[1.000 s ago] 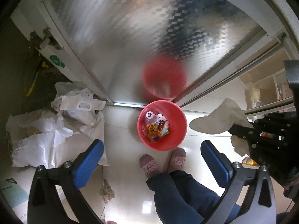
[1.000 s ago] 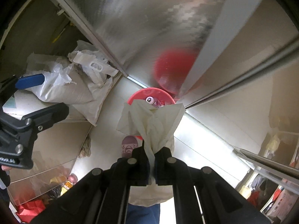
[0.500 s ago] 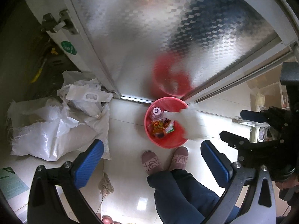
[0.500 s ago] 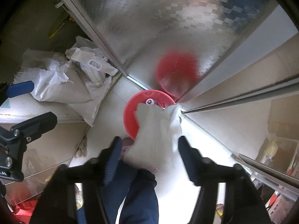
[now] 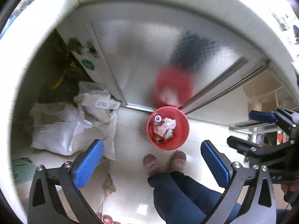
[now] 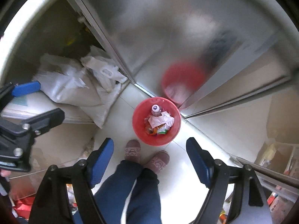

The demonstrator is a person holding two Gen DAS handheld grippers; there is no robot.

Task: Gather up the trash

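Observation:
A red bin [image 5: 179, 141] [image 6: 139, 130] stands on the white floor by a frosted glass door. Inside lie a crumpled white tissue [image 5: 165, 126] [image 6: 158, 120], a plastic bottle [image 5: 158, 119] [image 6: 155, 109] and coloured wrappers. My left gripper [image 5: 152, 165] is open and empty, high above the bin. My right gripper [image 6: 150, 165] is open and empty, also high above it. The right gripper shows at the right edge of the left wrist view [image 5: 261, 128]. The left gripper shows at the left edge of the right wrist view [image 6: 33, 100].
White woven sacks and plastic bags [image 5: 71, 128] [image 6: 74, 87] are piled left of the bin. The person's feet in pink slippers [image 5: 152, 165] [image 6: 132, 150] stand just before the bin. A rag [image 5: 109, 183] lies on the floor. Shelves stand at the right [image 6: 276, 160].
My right gripper opened and let go of the white tissue, which fell into the red bin. Both grippers rose higher above the bin.

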